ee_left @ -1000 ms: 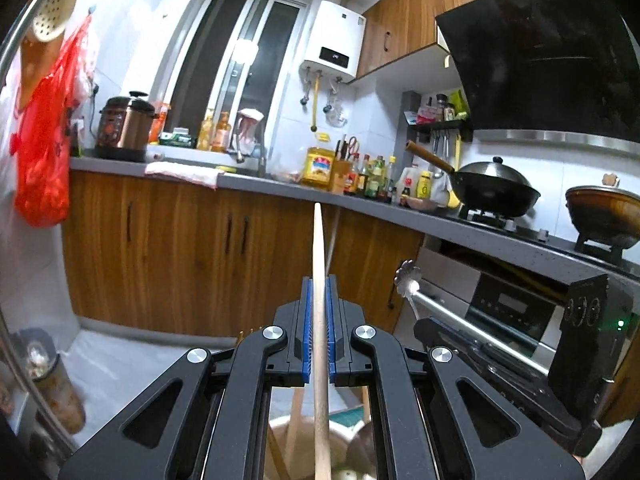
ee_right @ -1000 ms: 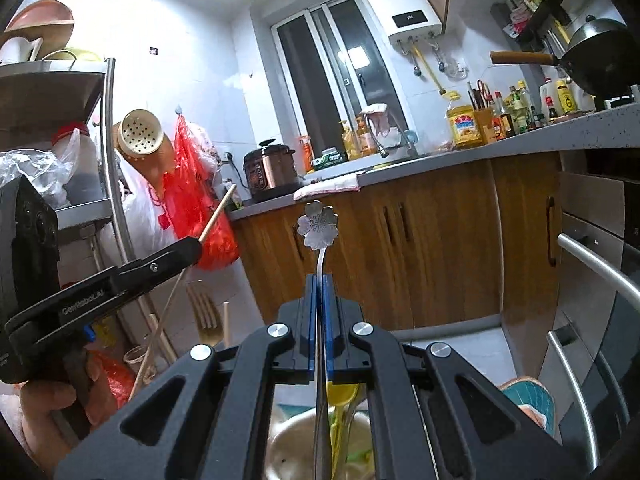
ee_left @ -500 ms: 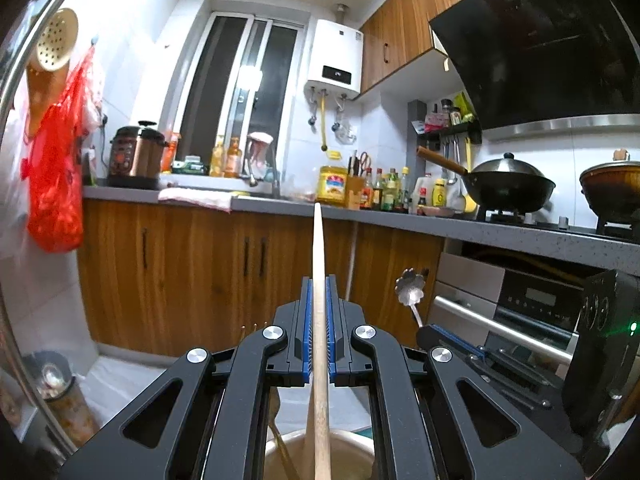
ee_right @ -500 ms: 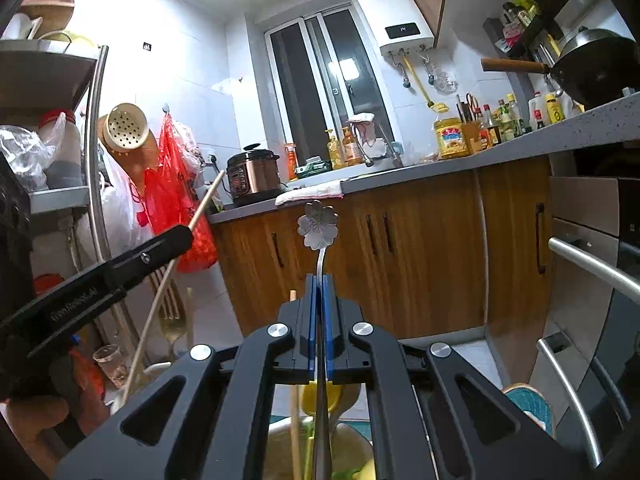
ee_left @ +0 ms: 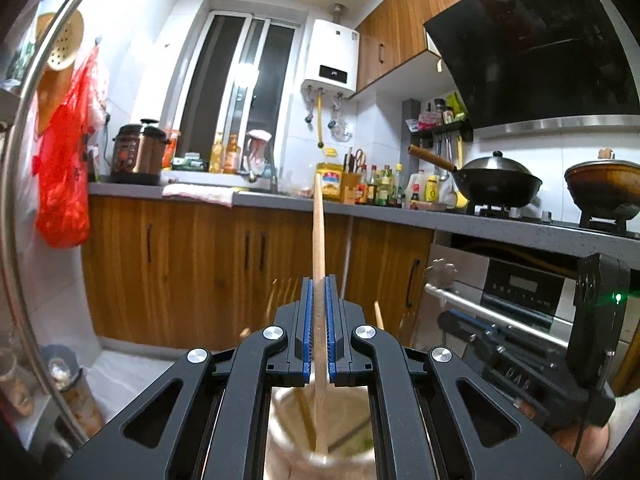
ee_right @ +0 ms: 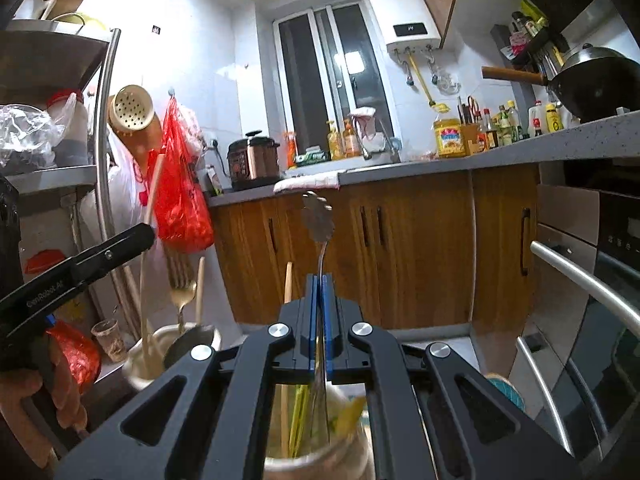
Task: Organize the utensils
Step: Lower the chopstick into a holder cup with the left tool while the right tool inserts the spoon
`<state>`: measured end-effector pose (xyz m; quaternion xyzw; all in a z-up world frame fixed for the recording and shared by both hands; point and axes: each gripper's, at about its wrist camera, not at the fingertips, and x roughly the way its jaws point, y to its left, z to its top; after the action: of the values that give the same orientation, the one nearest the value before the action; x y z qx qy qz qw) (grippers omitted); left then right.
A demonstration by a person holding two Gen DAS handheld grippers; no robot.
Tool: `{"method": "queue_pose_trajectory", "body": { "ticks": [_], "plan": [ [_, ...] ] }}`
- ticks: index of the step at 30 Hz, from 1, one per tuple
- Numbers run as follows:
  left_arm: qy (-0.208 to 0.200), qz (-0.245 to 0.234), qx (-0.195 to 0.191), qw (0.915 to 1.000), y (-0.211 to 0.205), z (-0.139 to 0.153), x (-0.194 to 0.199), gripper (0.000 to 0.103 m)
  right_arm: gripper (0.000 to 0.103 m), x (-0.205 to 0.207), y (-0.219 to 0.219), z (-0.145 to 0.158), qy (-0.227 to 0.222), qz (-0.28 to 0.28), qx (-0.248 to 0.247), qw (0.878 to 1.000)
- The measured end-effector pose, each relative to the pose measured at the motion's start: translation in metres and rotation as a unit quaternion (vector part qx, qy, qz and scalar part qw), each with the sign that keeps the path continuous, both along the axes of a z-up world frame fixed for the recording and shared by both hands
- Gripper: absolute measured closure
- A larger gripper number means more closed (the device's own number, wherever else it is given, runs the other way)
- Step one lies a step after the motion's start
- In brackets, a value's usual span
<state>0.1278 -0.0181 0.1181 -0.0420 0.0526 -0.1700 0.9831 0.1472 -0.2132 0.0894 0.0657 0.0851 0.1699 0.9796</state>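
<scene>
Now, two wrist views of a kitchen with wooden cabinets.

Left view: left hand-held gripper [ee_left: 319,328] at lower centre, blue pads clenched on a long wooden stick [ee_left: 319,240]. Stick stands nearly upright, top reaching up to the level of the grey surface [ee_left: 400,210] at mid-frame. Lower end of the stick runs down into a pale utensil jar [ee_left: 320,440] at bottom centre; jar blurred, other sticks inside it hard to tell apart. Right hand-held gripper [ee_left: 456,318] shows at lower right, side-on.

Right view: right hand-held gripper [ee_right: 319,320] at lower centre, pads clamped flat on the thin handle of a metal spoon [ee_right: 319,220] with a flower-shaped end, that end uppermost, just above frame centre. Handle runs down into a clear jar [ee_right: 316,432] at bottom centre, which holds yellow and green sticks; contents blurred. At lower left, a second, cream-coloured jar [ee_right: 136,364] holds a gold fork [ee_right: 182,292] and a spoon bowl. Left hand-held gripper enters from the left edge, carrying the wooden stick above that cream jar; a hand [ee_right: 36,400] grips its handle at bottom left.

Black wok [ee_left: 496,184] sits on the stove, right of frame in the left view
</scene>
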Motion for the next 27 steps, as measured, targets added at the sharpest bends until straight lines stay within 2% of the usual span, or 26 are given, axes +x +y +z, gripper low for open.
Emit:
{"method": "queue_pose_trajectory", "body": {
  "ticks": [6, 12, 25, 27],
  "plan": [
    [0.055, 0.0, -0.002, 0.9985, 0.008, -0.013, -0.01, 0.096, 0.102, -0.013, -0.002, -0.013, 0.029, 0.021, -0.003, 0.999],
    [0.097, -0.01, 0.015, 0.9951, 0.003, -0.029, -0.014, 0.096, 0.102, -0.014, -0.003, -0.026, 0.064, 0.049, 0.004, 0.997],
    [0.125, -0.01, 0.04, 0.9913, -0.005, -0.04, -0.019, 0.096, 0.101, -0.01, -0.002, -0.028, 0.08, 0.041, -0.008, 0.996],
    [0.125, -0.005, 0.041, 0.9913, -0.005, -0.039, -0.02, 0.093, 0.1, -0.009, -0.001, -0.028, 0.083, 0.04, -0.006, 0.996]
  ]
}}
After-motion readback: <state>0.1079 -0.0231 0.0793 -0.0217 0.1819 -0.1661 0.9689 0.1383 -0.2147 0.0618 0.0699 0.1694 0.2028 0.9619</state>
